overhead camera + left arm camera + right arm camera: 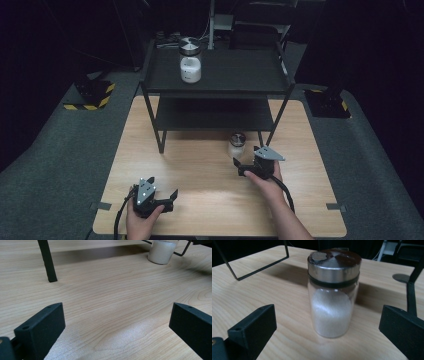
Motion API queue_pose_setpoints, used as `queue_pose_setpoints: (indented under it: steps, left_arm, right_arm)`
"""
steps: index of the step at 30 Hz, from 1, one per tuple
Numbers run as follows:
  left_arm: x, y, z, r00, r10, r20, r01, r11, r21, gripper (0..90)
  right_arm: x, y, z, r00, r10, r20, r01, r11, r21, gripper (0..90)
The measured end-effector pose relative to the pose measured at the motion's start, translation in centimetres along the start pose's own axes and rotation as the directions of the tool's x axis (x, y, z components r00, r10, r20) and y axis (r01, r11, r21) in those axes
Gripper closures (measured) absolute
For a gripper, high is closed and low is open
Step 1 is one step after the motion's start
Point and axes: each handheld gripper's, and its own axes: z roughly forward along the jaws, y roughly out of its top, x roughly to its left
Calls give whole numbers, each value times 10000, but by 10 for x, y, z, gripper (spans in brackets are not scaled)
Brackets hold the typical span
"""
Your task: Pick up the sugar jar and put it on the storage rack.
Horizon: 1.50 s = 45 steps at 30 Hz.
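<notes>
The right tool (242,166) sits at about 4 o'clock on the desk (210,200), jaws spread wide and holding nothing. In the right gripper view the jar (333,293) stands upright on the desk directly ahead of the tool (325,332), between the lines of the two jaws but not touched by either. The jar has a metal lid and is partly filled with white powder. In the high view the jar (236,144) stands at roughly 3 o'clock on the desk, just in front of the rack (215,90), near the rack's right front leg.

The left tool (171,199) rests at about 7 o'clock, jaws wide apart and empty over bare wood, well away from the jar (162,251). A second jar (190,61) stands upright on the rack's top shelf, at 12 o'clock.
</notes>
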Motion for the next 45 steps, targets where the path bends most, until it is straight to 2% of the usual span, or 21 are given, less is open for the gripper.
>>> queue_pose_setpoints:
  steps: [6,10,13,17,20,26,28,39,45]
  left_arm:
    - [0,-1,0,10000,-15,11,15,10000,-57,6]
    - [0,-2,-1,10000,0,25,0,9999,-131,7]
    - [0,-3,-2,10000,-57,17,58,9999,-144,6]
    - [0,-3,-2,9999,-113,8,113,9998,-142,7]
    - [0,-3,-2,9999,-138,-16,138,9998,-143,7]
    - [0,-4,-2,9999,-150,-17,150,9997,-187,7]
    - [1,-4,-2,9998,-185,1,185,9997,-183,7]
    - [1,-3,-2,9998,-217,8,218,9996,-165,7]
    - [0,-4,-2,9999,-145,-15,144,9997,-177,6]
  right_arm:
    - [0,-1,18,9990,427,122,-426,9991,-80,20]
    - [2,-2,29,9984,495,264,-493,9988,-65,33]
    - [4,-2,37,9983,415,413,-411,9991,-120,70]
    - [7,-1,45,9967,601,537,-596,9982,-106,132]
    - [11,-2,49,9968,482,637,-474,9988,-131,194]
    - [17,-3,52,9933,666,940,-646,9976,-246,279]
    - [15,-3,52,9931,747,908,-729,9971,-231,286]
    - [18,-2,51,9942,294,1036,-278,9995,-168,306]
    - [17,-2,45,9946,442,941,-429,9990,-155,307]
